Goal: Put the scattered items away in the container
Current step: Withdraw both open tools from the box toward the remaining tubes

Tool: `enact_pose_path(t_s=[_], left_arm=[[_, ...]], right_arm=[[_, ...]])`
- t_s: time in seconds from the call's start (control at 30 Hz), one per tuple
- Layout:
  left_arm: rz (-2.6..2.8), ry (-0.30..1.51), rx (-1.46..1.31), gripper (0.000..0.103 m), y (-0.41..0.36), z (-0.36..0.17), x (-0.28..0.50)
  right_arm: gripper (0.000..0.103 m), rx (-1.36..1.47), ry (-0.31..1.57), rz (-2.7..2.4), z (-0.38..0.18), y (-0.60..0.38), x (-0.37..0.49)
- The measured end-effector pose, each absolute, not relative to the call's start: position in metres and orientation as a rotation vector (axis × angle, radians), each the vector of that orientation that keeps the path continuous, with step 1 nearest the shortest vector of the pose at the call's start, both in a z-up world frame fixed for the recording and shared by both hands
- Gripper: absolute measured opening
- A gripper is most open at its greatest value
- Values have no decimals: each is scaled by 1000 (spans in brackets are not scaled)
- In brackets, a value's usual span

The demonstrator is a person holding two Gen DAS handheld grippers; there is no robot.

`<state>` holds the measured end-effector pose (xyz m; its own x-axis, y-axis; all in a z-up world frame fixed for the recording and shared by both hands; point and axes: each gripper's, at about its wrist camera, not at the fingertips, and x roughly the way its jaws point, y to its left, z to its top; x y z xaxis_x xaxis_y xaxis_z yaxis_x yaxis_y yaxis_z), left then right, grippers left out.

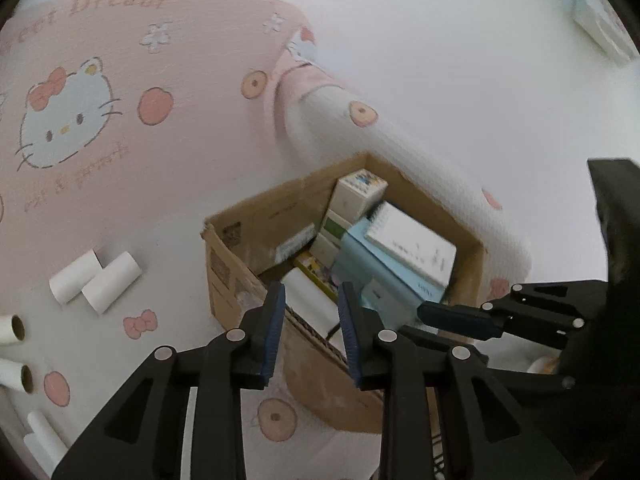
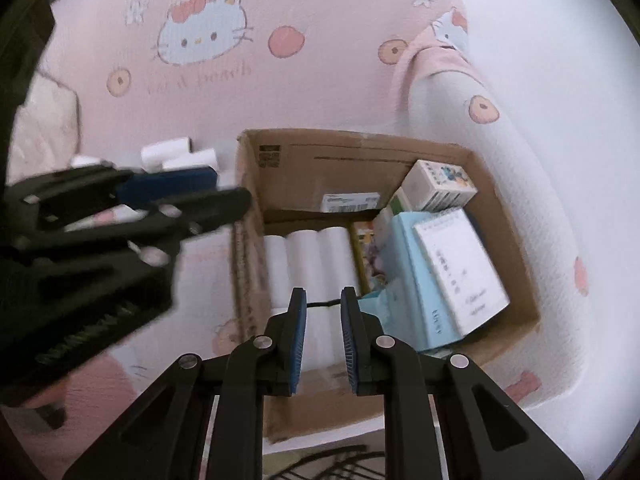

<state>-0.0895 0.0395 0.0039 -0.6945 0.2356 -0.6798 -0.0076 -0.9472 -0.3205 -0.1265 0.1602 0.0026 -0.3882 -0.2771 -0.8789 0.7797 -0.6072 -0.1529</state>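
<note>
**Q:** State the condition of both tongs.

**A:** The left tongs (image 1: 311, 330) are released; the blue pads stand apart with nothing between them, above the near rim of the cardboard box (image 1: 224, 236). The right tongs (image 2: 323, 334) are likewise released and empty, positioned over the box interior.

**Q:** Where are the items to be tidied?

**A:** Inside the cardboard box (image 2: 288, 160), three white paper rolls (image 2: 308, 260) lie side by side along the left wall. To their right sit a light blue box (image 2: 412, 280) with a spiral notepad (image 2: 460, 268) on top, and a small illustrated carton (image 2: 440, 186) near the far corner. Outside the box, two white rolls (image 1: 94, 282) lie touching each other on the bedspread (image 1: 160, 160), left of the box. Further rolls (image 1: 16, 328) with visible cardboard cores lie at the left edge of the left wrist view, well apart from the box.

**Q:** What carries the box?

**A:** A pink and white bedspread printed with cartoon cats and peaches.
</note>
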Motion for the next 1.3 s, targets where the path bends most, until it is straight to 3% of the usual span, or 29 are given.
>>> enact_pose_path(t_s=[0.13, 0.33, 0.5, 0.57, 0.63, 0.73, 1.3], left_arm=[[2691, -402, -1196, 31, 52, -1, -87], [2687, -351, -1236, 42, 60, -8, -89], [2705, -255, -1221, 55, 62, -5, -83], [2719, -256, -1210, 68, 58, -4, -80], [2709, -273, -1189, 72, 55, -3, -78], [2720, -263, -1176, 75, 53, -2, -75], [3010, -261, -1207, 77, -30, -5, -33]], right_arm=[[17, 1146, 656, -2021, 5, 170, -122], [35, 1156, 700, -2087, 2, 177, -115], [39, 1179, 629, -2081, 2, 188, -110], [45, 1167, 649, -2099, 1, 188, -107], [63, 1148, 674, -2101, -1, 184, -105], [71, 1078, 724, -2104, -1, 177, -96], [74, 907, 737, -2031, -6, 115, -73]])
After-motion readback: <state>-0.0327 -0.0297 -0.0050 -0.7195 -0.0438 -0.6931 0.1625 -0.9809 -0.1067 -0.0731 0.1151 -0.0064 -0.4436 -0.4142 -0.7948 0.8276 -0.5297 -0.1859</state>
